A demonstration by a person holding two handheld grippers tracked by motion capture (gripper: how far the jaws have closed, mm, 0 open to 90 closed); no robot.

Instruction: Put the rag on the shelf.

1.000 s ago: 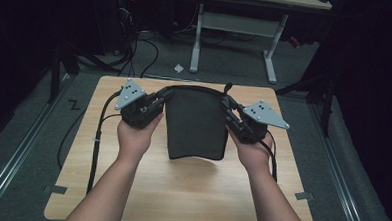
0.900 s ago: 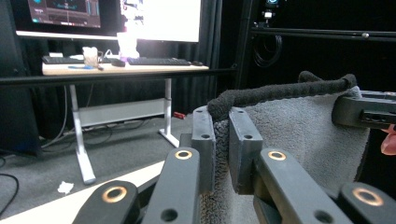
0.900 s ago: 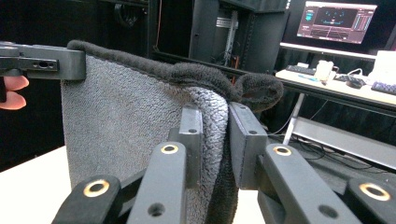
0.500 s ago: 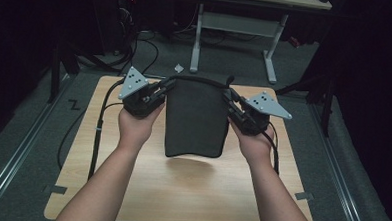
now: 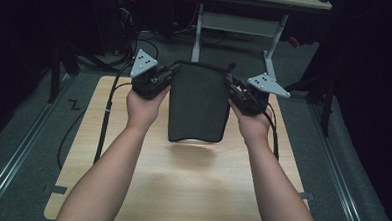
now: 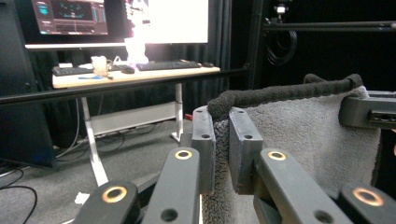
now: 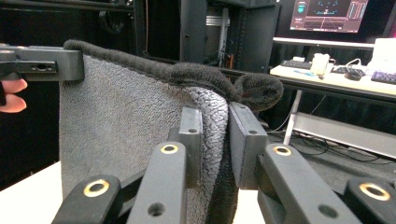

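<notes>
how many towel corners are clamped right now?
2: the towel hangs above the table, its upper-left corner in the left gripper, its upper-right in the right gripper.

Fuzzy grey terry cloth towel point(image 5: 198, 103), smooth pale wood-grain table point(image 5: 180, 190), matt black plastic jaws

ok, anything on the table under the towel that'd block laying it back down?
Nothing visible. The towel hangs from the left gripper and right gripper, each clamped on a top corner, and the wooden table beneath is bare.

No readable text, label, brand or number on anything here.
</notes>
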